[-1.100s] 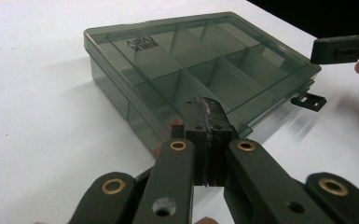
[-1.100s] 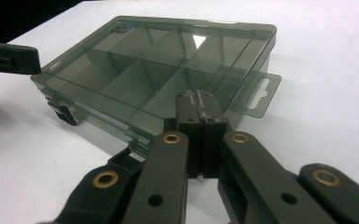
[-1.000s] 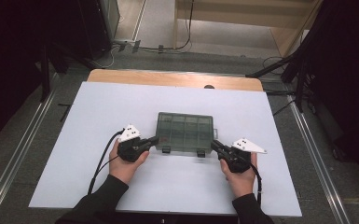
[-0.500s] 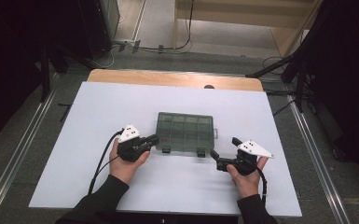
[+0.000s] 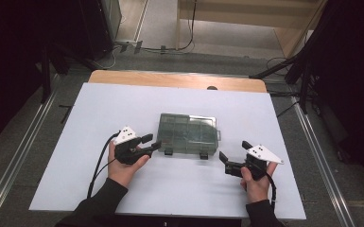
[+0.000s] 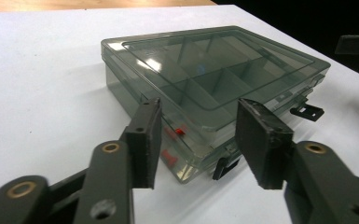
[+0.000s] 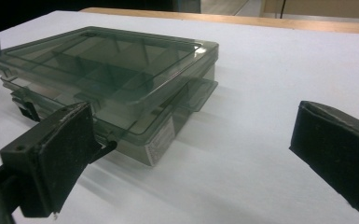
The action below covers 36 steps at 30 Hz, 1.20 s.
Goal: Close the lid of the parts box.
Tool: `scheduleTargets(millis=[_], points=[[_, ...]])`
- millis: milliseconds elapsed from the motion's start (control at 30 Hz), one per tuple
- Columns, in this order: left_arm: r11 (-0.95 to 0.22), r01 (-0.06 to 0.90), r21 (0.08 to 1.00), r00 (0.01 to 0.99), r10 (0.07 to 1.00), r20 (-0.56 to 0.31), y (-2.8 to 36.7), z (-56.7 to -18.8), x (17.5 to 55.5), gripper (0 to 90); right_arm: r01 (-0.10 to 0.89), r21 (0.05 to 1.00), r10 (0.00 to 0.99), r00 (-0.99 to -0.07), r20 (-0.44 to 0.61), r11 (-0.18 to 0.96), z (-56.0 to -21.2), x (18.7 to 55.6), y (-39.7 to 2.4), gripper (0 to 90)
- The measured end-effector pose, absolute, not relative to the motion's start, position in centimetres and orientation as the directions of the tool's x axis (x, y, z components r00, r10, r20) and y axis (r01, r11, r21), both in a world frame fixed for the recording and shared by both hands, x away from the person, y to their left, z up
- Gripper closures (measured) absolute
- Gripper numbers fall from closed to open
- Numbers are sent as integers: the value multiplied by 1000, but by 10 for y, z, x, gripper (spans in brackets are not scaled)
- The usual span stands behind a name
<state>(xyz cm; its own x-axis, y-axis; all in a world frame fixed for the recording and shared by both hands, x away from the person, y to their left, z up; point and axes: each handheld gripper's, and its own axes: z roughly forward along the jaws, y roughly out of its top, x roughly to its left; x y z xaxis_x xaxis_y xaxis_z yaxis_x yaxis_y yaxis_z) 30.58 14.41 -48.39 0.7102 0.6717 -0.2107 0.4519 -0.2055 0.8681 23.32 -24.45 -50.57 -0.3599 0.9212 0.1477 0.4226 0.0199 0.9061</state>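
Compartment box, smoky clear plastic, lies lid-closed mid-counter, small red bits in one corner cell. Left claw, just opening, straddles that corner ungripped; right claw gapes wide, apart.

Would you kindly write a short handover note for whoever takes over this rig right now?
Left gripper: jaws have just been opening, part open at the near left corner of the compartment box, not gripping it.
Right gripper: jaws wide open, off the box's near right corner, holding nothing.
Box: lid down, flat on the white table; both front latches hang released.
Left: probably raising the lid.
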Motion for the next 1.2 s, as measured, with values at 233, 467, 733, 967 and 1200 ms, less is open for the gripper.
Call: scheduleTargets(millis=[233,467,733,967,1200], points=[[-214,454,865,712,671,-208,149,-485,304,335,421,906,922,-366,127,42,-505,230,-246,15],[-186,467,865,698,678,-231,163,-485,302,175,424,905,920,-366,138,33,-505,227,-252,18],[-213,436,875,725,658,-201,177,-484,293,60,418,908,920,-364,144,23,-504,224,-259,22],[-229,421,878,738,650,-184,186,-485,285,0,417,908,922,-359,142,22,-504,220,-264,21],[-220,407,886,727,665,-169,198,-482,281,0,411,912,927,-348,143,13,-503,214,-272,21]])
